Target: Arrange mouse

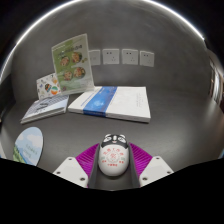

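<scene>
A white mouse [112,155] with a black panda-like top and red print on its back sits between my gripper's [112,160] two fingers. The magenta pads [88,155] press against both of its sides, so the gripper is shut on the mouse. It is held just above the grey table [170,135], nearer than the books. The mouse's underside is hidden.
A white and blue book [112,101] lies flat just beyond the fingers, with another book [45,108] to its left. A standing leaflet [71,60] and a smaller card [48,86] stand behind them. A round light blue disc [29,144] lies left of the fingers. Wall sockets [120,56] are on the far wall.
</scene>
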